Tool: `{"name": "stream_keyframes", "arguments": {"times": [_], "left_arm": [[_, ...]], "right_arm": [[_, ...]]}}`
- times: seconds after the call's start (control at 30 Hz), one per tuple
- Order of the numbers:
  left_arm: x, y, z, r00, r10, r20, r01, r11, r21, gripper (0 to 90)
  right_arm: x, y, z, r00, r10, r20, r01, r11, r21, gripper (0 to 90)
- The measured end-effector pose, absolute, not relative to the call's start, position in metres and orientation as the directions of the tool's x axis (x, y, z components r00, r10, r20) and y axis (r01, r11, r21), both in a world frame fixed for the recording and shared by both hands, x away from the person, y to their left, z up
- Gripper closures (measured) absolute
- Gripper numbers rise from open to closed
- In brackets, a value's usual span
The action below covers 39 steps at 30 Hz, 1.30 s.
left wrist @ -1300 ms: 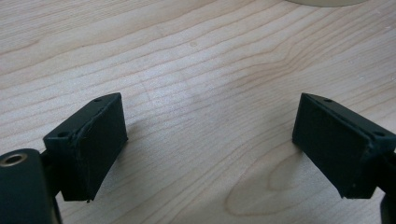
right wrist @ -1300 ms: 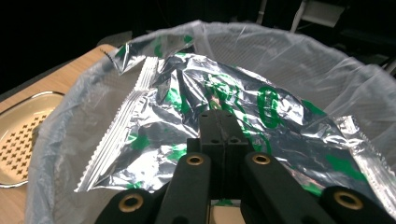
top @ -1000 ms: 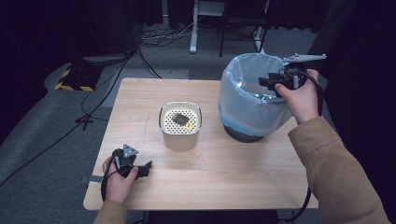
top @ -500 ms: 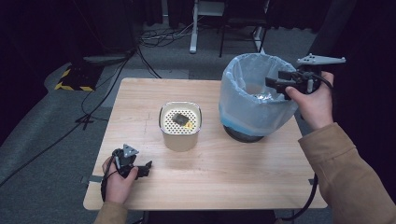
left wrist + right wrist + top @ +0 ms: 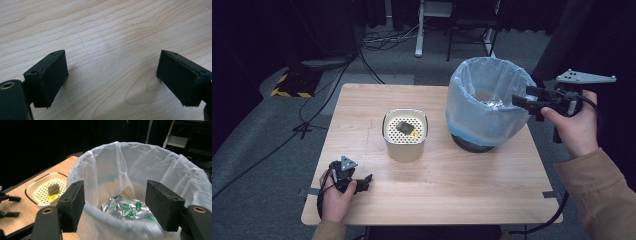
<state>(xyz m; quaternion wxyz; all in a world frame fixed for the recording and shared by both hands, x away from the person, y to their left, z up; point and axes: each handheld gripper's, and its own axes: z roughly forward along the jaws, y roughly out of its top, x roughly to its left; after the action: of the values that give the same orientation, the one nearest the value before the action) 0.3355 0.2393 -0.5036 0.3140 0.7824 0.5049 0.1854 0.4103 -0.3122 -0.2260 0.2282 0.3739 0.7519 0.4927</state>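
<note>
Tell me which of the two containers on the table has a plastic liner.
The round bin at the table's right, by the right tool: a pale blue bag lines it. The smaller cream container in the middle has a perforated insert, no bag.

On the desk (image 5: pixel 437 195) we see a bin (image 5: pixel 488 102) with a bag in it at the far right. A shiny wrapper (image 5: pixel 125 208) lies inside it. Left of the bin stands a small tub (image 5: pixel 405 135) with a lump (image 5: pixel 403 127) on its holed top.
</note>
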Motion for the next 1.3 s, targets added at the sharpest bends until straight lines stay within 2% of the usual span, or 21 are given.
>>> {"name": "stream_keyframes", "arguments": {"times": [0.23,0.53,1.3], "left_arm": [[0.331,0.244,-0.504,0.419,0.907,-0.031,0.675,-0.289,0.678,10.4],[0.33,0.246,-0.504,0.416,0.909,-0.029,0.676,-0.288,0.678,10.3],[0.331,0.246,-0.504,0.421,0.906,-0.03,0.676,-0.291,0.677,9.6]], "right_arm": [[0.398,-0.329,-0.24,-0.629,0.777,0.04,0.347,0.234,0.908,28.6],[0.389,-0.347,-0.279,-0.622,0.782,0.033,0.381,0.266,0.885,24.7],[0.376,-0.36,-0.377,-0.608,0.792,0.049,0.534,0.363,0.764,24.1]]}}
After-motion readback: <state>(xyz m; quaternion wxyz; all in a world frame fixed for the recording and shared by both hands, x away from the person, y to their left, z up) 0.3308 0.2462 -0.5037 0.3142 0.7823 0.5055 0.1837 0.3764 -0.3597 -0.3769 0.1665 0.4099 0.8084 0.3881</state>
